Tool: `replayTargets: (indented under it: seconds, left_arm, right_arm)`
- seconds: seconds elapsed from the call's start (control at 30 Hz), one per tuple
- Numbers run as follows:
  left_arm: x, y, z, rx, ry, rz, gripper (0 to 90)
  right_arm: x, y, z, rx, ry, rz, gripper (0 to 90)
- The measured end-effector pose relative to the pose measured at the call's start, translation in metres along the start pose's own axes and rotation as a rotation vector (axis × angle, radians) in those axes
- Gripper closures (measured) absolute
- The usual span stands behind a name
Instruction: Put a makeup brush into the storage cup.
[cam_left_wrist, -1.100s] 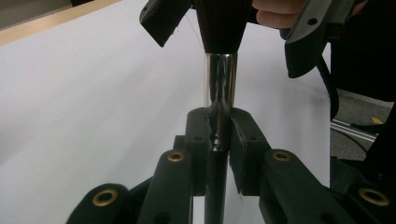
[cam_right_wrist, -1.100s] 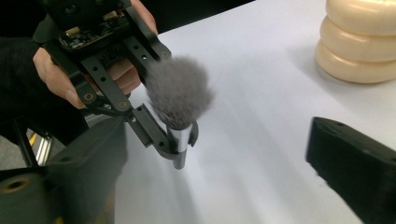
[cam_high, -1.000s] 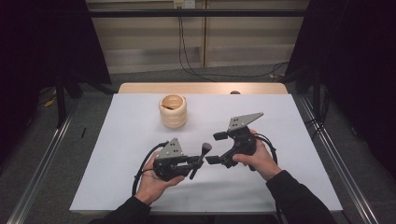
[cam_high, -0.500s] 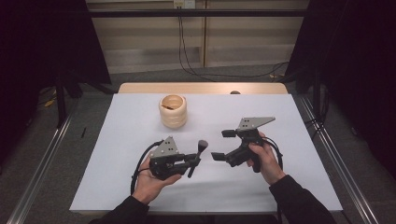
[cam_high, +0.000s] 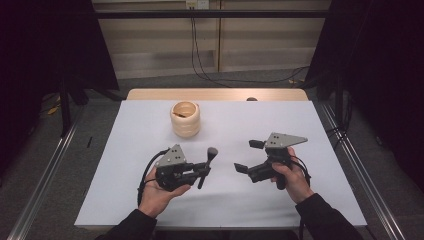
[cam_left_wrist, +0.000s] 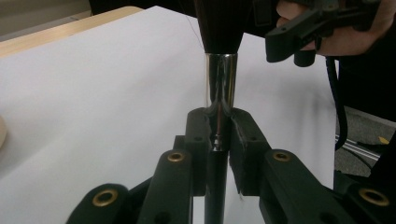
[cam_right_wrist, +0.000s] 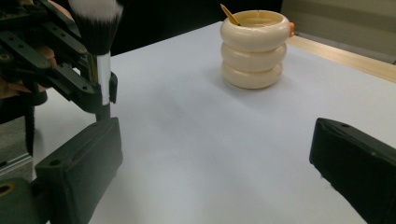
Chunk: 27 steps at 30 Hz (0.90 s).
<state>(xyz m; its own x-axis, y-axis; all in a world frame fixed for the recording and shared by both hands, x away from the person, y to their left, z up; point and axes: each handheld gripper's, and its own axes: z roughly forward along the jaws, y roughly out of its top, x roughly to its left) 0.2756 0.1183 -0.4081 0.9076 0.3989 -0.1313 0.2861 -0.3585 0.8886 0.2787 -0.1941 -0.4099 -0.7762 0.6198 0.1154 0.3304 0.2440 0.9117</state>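
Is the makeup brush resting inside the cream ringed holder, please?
No, the makeup brush is clamped in the left hand-held gripper, well apart from the cream ringed holder.

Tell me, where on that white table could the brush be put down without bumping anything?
Most of the white table is bare: the wide stretch right of the ringed cream holder, the left side beside it, and the near edge. It is crowded only at the middle front, where the left gripper clamps the brush facing the open right gripper.

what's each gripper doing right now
left gripper: shut on the makeup brush, gripped at its handle just below the metal ferrule.
right gripper: open, jaws wide apart, nothing between them.
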Motion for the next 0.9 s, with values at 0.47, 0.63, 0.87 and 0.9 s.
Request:
replayTargets:
  seconds: [0.47,0.63,0.87,0.9]
  left_arm:
    - [0.008,0.004,-0.014,-0.039,0.018,-0.034,78.8]
    - [0.013,0.003,-0.019,-0.051,0.039,-0.043,78.8]
    - [0.018,0.003,-0.021,-0.054,0.059,-0.051,78.7]
    - [0.018,0.004,-0.022,-0.049,0.067,-0.046,78.8]
  right_arm:
    - [-0.001,-0.017,-0.018,-0.038,-0.061,0.039,3.6]
    - [-0.002,-0.024,-0.026,-0.048,-0.078,0.054,3.7]
    - [-0.003,-0.032,-0.036,-0.067,-0.114,0.067,4.5]
    - [-0.003,-0.033,-0.038,-0.067,-0.117,0.069,4.5]
